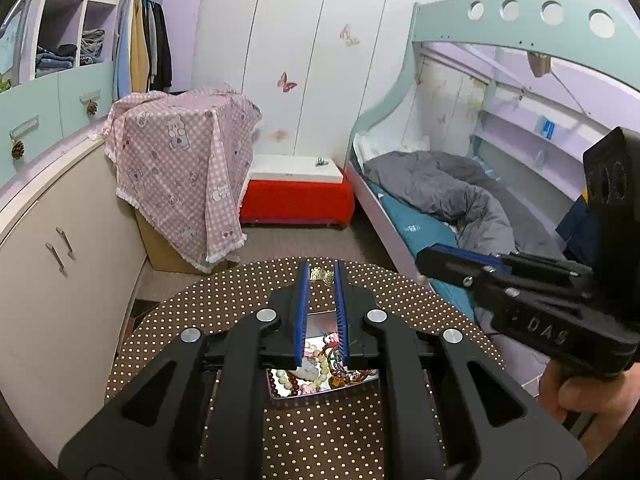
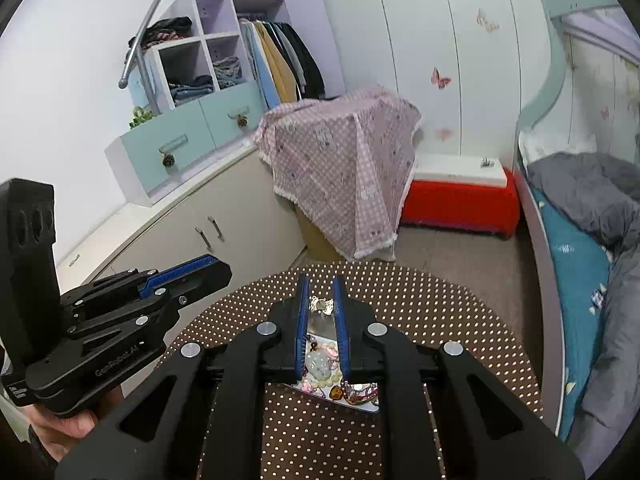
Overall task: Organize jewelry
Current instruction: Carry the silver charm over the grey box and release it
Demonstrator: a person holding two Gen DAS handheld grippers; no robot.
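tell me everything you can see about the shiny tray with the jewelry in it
The tray looks like mirrored or polished metal, shallow, with straight edges and a corner pointing toward the camera. It lies flat on the brown polka-dot tablecloth of a round table. Inside is a loose tangle of jewelry: dark red beads, pale green beads, a pale pendant and colored cords. Both wrist views see it only through the gap between gripper fingers, so its full outline is hidden. A small bow-shaped ornament lies beyond it.
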